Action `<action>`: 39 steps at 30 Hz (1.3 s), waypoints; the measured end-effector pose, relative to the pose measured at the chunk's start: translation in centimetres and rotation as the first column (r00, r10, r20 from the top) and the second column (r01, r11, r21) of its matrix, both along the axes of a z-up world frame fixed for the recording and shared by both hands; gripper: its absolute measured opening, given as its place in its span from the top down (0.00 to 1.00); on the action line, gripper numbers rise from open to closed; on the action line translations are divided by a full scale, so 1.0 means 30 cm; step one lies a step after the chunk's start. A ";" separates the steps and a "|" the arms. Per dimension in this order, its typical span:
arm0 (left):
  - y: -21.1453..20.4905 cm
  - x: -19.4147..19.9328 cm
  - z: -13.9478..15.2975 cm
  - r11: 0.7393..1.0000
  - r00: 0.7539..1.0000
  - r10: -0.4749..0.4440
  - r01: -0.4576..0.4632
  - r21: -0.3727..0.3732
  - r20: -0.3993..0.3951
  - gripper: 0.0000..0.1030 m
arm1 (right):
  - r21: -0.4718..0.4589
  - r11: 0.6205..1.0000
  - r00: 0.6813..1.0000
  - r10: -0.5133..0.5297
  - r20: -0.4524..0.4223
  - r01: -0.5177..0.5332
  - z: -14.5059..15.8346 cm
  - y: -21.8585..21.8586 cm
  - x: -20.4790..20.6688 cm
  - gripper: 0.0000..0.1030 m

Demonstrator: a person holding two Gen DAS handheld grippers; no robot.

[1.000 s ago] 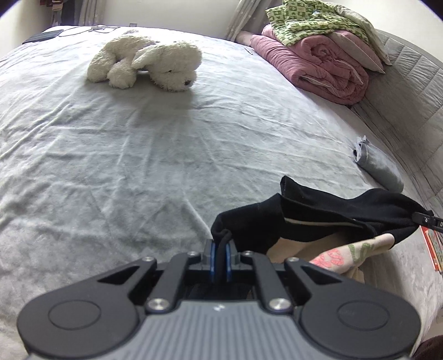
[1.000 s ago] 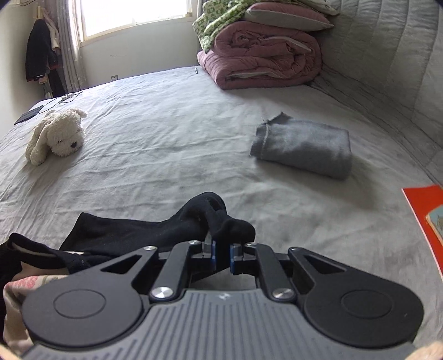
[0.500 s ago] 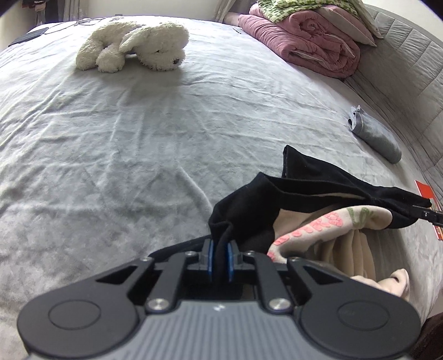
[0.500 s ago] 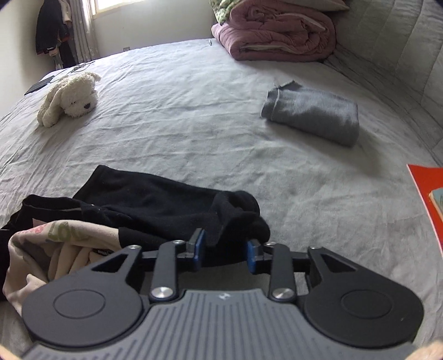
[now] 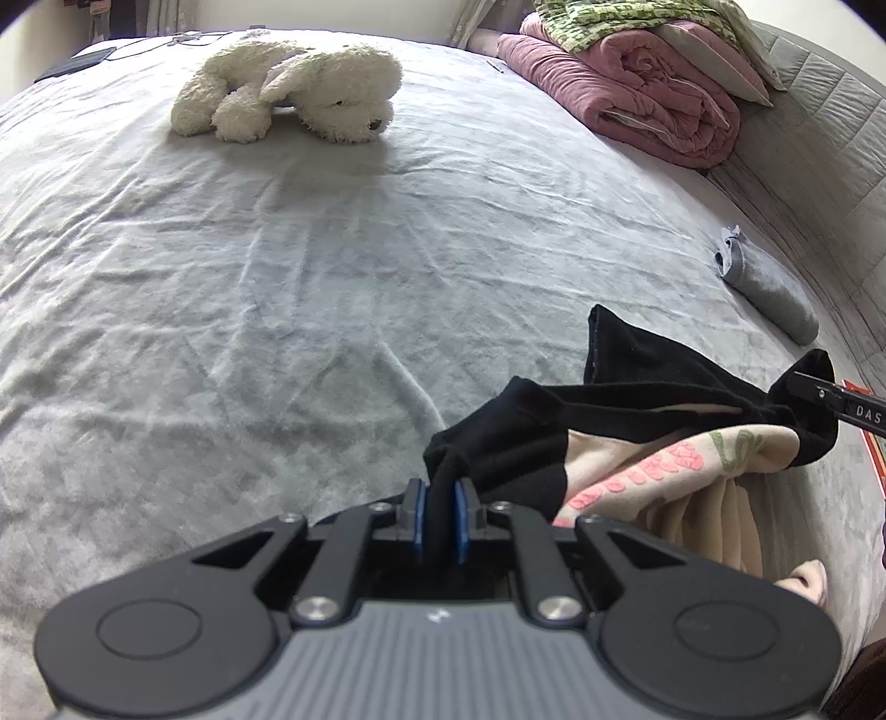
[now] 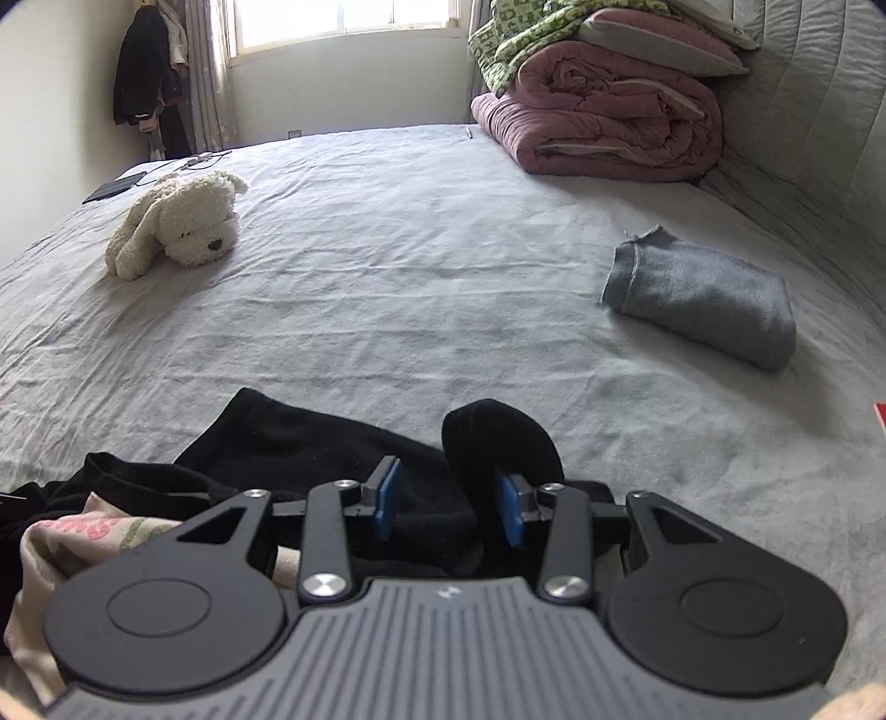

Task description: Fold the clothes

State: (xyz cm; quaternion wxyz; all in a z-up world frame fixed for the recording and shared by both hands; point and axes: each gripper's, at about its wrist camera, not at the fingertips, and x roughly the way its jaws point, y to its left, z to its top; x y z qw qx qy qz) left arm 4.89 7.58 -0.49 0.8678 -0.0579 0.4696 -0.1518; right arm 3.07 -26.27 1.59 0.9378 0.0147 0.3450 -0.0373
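A wide bed under a wrinkled grey sheet (image 6: 421, 288) fills both views, with a lit window (image 6: 343, 14) in the far wall. Near its front edge lies a black garment (image 5: 554, 437), bunched at one corner and partly spread flat. The left gripper (image 5: 440, 518) is clamped on that bunched corner, black cloth pinched between its blue pads (image 5: 419, 520). The right gripper (image 6: 448, 507) stands with its fingers apart, black fabric lying between them and a rounded fold rising just past the right pad. Under the black garment sits a cream garment with pink print (image 5: 664, 471). Farther right lies a folded grey cloth (image 6: 703, 296); a white plush dog (image 5: 293, 91) rests far back, and rolled pink bedding (image 6: 603, 122) under a green quilt sits against the padded headboard.
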 end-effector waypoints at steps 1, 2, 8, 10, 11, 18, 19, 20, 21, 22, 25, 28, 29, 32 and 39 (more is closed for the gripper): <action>0.003 0.005 -0.001 1.000 1.000 0.006 -0.006 -0.002 -0.001 0.89 | -0.025 1.000 1.000 -0.010 0.016 0.011 0.008 0.002 0.008 0.60; 0.006 0.012 -0.002 1.000 1.000 0.012 -0.012 -0.001 -0.002 0.89 | -0.050 0.998 0.999 -0.026 0.030 0.027 0.016 0.000 0.014 0.60; 0.033 0.054 -0.001 0.999 0.999 0.044 -0.044 -0.016 0.000 0.89 | -0.083 0.993 0.993 -0.074 0.094 0.082 0.045 -0.035 0.037 0.60; 0.033 0.067 -0.007 0.999 0.999 0.045 -0.045 -0.015 -0.006 0.89 | -0.071 0.995 0.993 -0.059 0.104 0.066 0.048 -0.038 0.039 0.60; 0.029 0.073 -0.013 0.999 0.999 0.042 -0.042 -0.011 -0.012 0.88 | -0.072 0.996 0.993 -0.051 0.107 0.059 0.048 -0.035 0.041 0.60; 0.006 0.099 -0.050 1.000 0.999 0.025 -0.025 0.010 -0.041 0.83 | -0.153 0.983 0.980 -0.072 0.183 0.101 0.096 -0.052 0.039 0.54; 0.005 0.100 -0.052 1.000 0.999 0.023 -0.023 0.012 -0.042 0.82 | -0.139 0.984 0.978 -0.080 0.191 0.108 0.104 -0.065 0.036 0.54; 0.003 0.101 -0.054 1.000 0.999 0.021 -0.021 0.014 -0.043 0.82 | -0.125 0.986 0.976 -0.088 0.198 0.114 0.113 -0.078 0.033 0.54; 0.002 0.103 -0.056 1.000 0.999 0.019 -0.018 0.015 -0.044 0.81 | -0.100 0.989 0.977 -0.086 0.196 0.107 0.113 -0.085 0.034 0.54; 0.001 0.104 -0.058 1.000 0.999 0.017 -0.016 0.016 -0.045 0.81 | -0.069 0.994 0.980 -0.069 0.184 0.083 0.108 -0.086 0.037 0.54; -0.005 0.108 -0.063 1.000 0.999 0.012 -0.011 0.018 -0.047 0.80 | 0.068 0.997 0.995 0.028 0.095 -0.035 0.055 -0.065 0.077 0.54; -0.011 0.110 -0.067 1.000 0.999 0.008 -0.007 0.023 -0.047 0.80 | 0.157 0.985 0.997 0.072 -0.009 -0.070 -0.030 -0.031 0.134 0.54; -0.013 0.109 -0.067 1.000 0.999 0.006 -0.005 0.025 -0.045 0.79 | 0.159 0.985 0.996 0.076 -0.037 -0.070 -0.056 -0.019 0.148 0.54; -0.012 0.108 -0.067 1.000 0.999 0.003 -0.002 0.026 -0.044 0.79 | 0.167 0.982 0.988 0.102 -0.114 -0.082 -0.126 0.011 0.176 0.54; -0.007 0.107 -0.065 1.000 0.999 0.005 -0.005 0.017 -0.048 0.79 | 0.008 0.992 0.984 0.127 -0.126 -0.127 -0.197 0.059 0.158 0.95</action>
